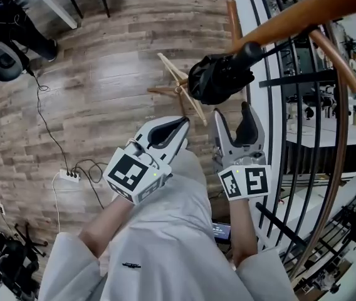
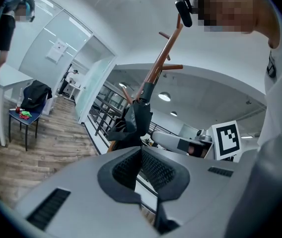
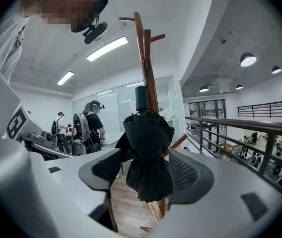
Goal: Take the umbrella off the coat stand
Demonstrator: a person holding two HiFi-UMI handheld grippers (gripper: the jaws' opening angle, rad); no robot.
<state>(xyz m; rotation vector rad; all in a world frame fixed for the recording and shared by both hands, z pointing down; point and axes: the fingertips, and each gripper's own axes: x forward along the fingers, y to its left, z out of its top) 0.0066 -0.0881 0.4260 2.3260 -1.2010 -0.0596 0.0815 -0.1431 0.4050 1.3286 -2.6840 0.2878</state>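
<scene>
Widely parted, right tongs face the umbrella — railing just beside

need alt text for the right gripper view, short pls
A folded black umbrella hangs on a wooden coat stand, seen straight ahead through the open jaws of the right gripper, which are not gripping it. Behind are a wood floor, people standing at left and a railing at right.

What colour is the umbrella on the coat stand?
Black. The umbrella shows best in the right gripper view.
</scene>
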